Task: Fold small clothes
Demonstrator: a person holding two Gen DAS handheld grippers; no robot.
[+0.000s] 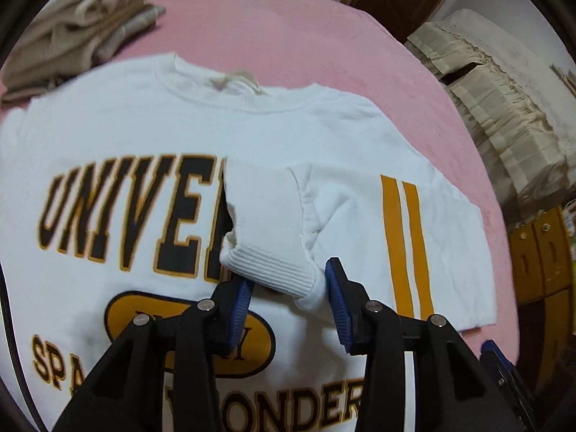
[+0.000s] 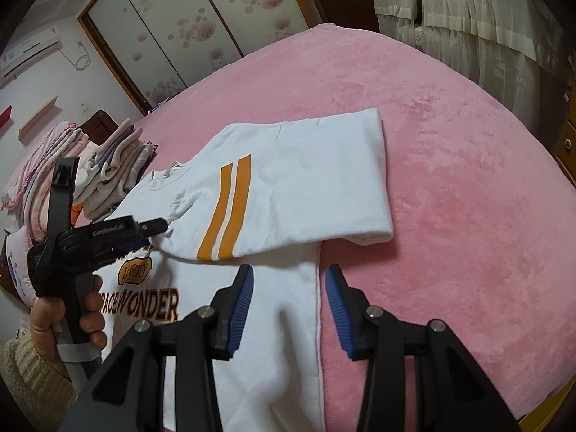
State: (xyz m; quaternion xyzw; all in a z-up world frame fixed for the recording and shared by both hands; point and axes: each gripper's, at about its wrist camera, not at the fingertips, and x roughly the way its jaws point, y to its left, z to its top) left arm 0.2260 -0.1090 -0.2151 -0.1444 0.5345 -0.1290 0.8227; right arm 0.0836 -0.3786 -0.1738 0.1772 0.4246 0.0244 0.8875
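Observation:
A white sweatshirt [image 1: 144, 136] with black and gold lettering lies face up on the pink bed cover [image 2: 450, 180]. Its sleeve with two gold stripes [image 1: 406, 244] is folded in across the chest. My left gripper [image 1: 288, 288] is shut on the sleeve's ribbed cuff [image 1: 273, 273], and the fabric puckers beside the right pad. In the right wrist view the left gripper [image 2: 151, 234] sits at the end of that striped sleeve [image 2: 226, 208], held by a hand [image 2: 46, 316]. My right gripper [image 2: 289, 288] is open above the sweatshirt's [image 2: 273, 342] side edge, holding nothing.
A stack of folded clothes [image 1: 82, 25] [image 2: 118, 165] sits on the bed beyond the collar. Cream frilled covers [image 1: 504, 108] and wooden drawers [image 1: 540, 259] stand past the bed's right edge. Sliding wardrobe doors [image 2: 180, 18] are at the back.

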